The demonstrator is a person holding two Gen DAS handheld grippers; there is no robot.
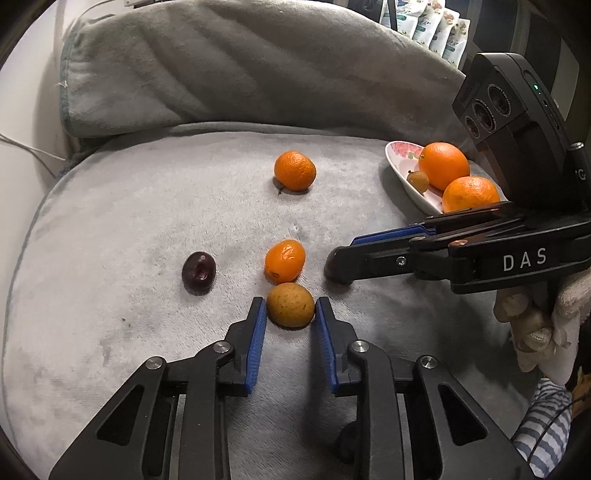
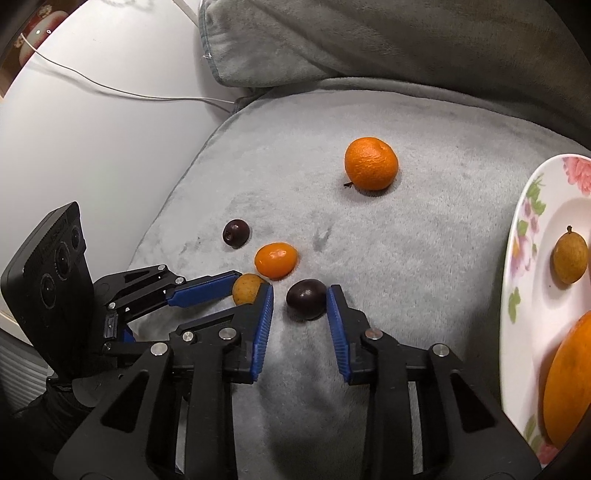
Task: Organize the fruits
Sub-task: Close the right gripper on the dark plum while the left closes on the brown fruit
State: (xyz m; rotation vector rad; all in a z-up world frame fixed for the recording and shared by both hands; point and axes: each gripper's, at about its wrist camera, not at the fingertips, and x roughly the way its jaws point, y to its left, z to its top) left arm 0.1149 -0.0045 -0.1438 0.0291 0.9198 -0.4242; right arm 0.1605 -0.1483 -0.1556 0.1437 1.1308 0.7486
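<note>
Left claw [image 1: 290,308] around brown fruit [image 1: 290,305]; oranges [image 1: 443,165] in plate [image 1: 400,162]

You're over a grey plush seat cushion [image 1: 147,332]; a darker grey back cushion [image 1: 240,66] sits behind it. Left of the cushion, a white surface [image 2: 92,129] with a thin white cable [image 2: 110,88] across it. Printed packets [image 1: 436,26] behind the back cushion, far right.

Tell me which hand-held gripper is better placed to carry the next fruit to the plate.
Probably right: the right hand-held gripper brackets a dark plum, with the plate beside it. The left brackets a brown fruit, farther away.
</note>
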